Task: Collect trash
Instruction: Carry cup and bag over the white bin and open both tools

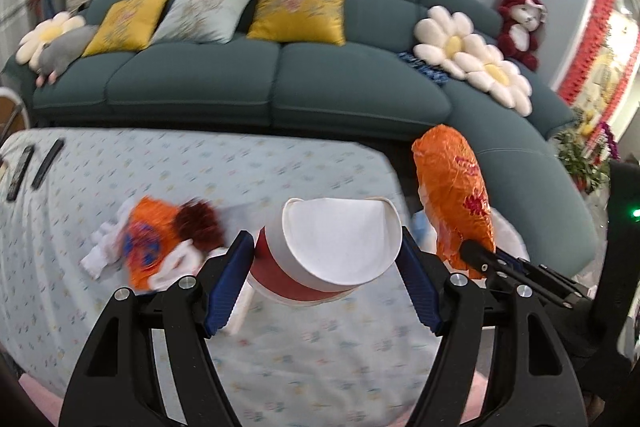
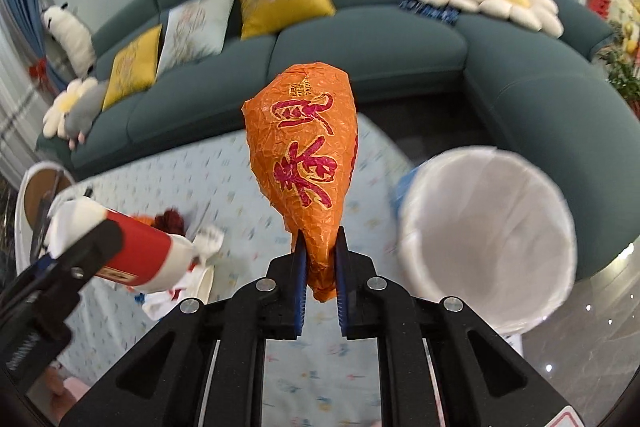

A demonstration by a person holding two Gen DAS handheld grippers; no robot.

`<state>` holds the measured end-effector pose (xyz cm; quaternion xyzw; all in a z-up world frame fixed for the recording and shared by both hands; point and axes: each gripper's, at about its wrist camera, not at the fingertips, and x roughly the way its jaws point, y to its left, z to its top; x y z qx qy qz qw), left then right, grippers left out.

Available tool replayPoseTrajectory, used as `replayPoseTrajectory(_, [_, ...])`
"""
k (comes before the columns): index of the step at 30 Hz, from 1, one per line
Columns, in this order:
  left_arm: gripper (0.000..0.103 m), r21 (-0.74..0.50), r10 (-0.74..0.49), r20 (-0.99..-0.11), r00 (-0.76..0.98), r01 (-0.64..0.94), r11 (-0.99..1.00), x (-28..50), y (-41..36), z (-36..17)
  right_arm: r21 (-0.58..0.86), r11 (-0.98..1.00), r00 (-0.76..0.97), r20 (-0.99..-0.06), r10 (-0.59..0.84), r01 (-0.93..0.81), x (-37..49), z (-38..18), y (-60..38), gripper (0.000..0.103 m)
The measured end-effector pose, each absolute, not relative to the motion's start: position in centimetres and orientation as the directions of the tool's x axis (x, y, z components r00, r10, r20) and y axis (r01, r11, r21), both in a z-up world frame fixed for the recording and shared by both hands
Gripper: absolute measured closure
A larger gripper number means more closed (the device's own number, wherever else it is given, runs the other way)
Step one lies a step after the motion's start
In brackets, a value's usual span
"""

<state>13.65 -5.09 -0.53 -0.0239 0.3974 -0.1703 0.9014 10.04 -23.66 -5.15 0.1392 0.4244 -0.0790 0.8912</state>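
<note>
Pinched between right gripper fingers, crinkled orange plastic wrapper; squeezed by left gripper, red-and-white paper cup; beyond both, white-lined bin unfilled, scraps left on cloth.

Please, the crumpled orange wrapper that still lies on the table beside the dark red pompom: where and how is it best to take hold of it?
Probably from above, on the raised crumpled middle of the orange wrapper. It lies low on the table among white tissue, so a side approach would likely snag. Keep the fingers on the side away from the pompom, which touches it. Blur hides finer folds.
</note>
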Motion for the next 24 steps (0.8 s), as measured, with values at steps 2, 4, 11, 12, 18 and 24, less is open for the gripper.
replayPoseTrajectory(2, [0.035,-0.186,-0.348,-0.701,0.622,0.312,0.932,13.6,-6.7,0.2,0.175,0.946,0.643,-0.764,-0.045,0.273,9.2,-4.0,-25.2,0.092])
replayPoseTrajectory(4, [0.035,-0.196,-0.379,-0.693,0.613,0.345,0.918,13.3,-9.0,0.9,0.167,0.942,0.656,-0.752,-0.069,0.291,8.3,-2.9,-26.9,0.092])
replayPoseTrajectory(11, [0.035,-0.217,-0.454,-0.676,0.580,0.432,0.875,12.4,-15.4,1.9,0.152,0.916,0.650,-0.747,-0.140,0.372,5.4,-2.5,-32.4,0.092])
replayPoseTrajectory(12, [0.035,-0.222,-0.463,-0.676,0.573,0.441,0.870,12.3,-16.2,1.8,0.151,0.912,0.647,-0.748,-0.147,0.382,5.0,-2.7,-33.1,0.092])
replayPoseTrajectory(18, [0.035,-0.248,-0.509,-0.690,0.515,0.492,0.834,12.5,-21.2,1.0,0.148,0.886,0.618,-0.765,-0.179,0.440,4.2,-4.1,-37.1,0.092])
replayPoseTrajectory(24, [0.034,-0.268,-0.528,-0.701,0.478,0.510,0.817,12.7,-24.1,-0.2,0.153,0.865,0.595,-0.781,-0.191,0.477,3.8,-5.5,-39.9,0.091])
